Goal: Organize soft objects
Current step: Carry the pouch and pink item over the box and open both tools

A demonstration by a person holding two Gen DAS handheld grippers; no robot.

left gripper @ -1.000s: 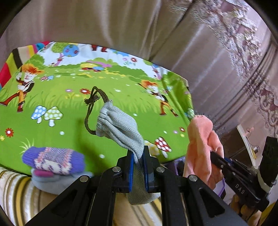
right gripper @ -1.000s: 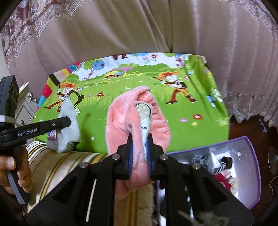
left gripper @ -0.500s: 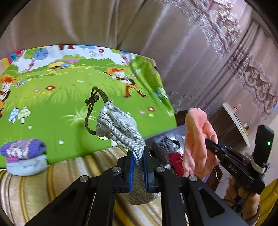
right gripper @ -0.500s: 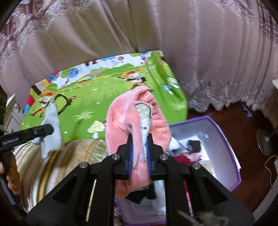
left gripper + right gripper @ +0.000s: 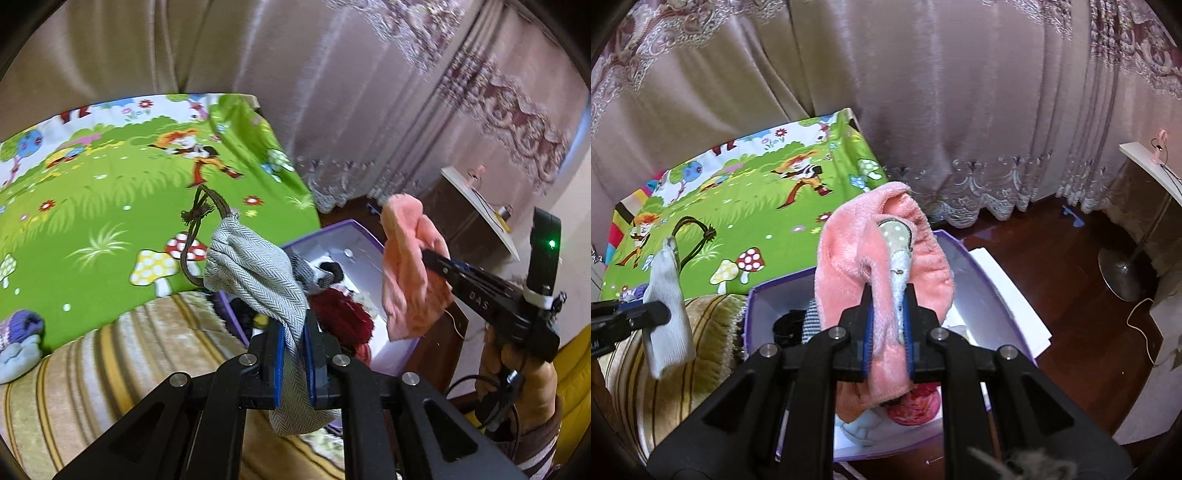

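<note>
Curtained room, purple bin [image 5: 964, 258] at six o'clock. Limp grey pouch [image 5: 255, 273] is pinched by left gripper [image 5: 294, 354], fluffy pink cloth [image 5: 886, 266] by right gripper [image 5: 888, 332]; mid-fold holds judged secure.

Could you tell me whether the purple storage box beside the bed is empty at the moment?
No, the purple storage box already holds several soft things, including a dark red knitted item.

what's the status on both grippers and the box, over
Left gripper shut on grey drawstring pouch. Right gripper shut on pink fleece item. Both above open purple box, already part filled. Nothing blocking.
</note>
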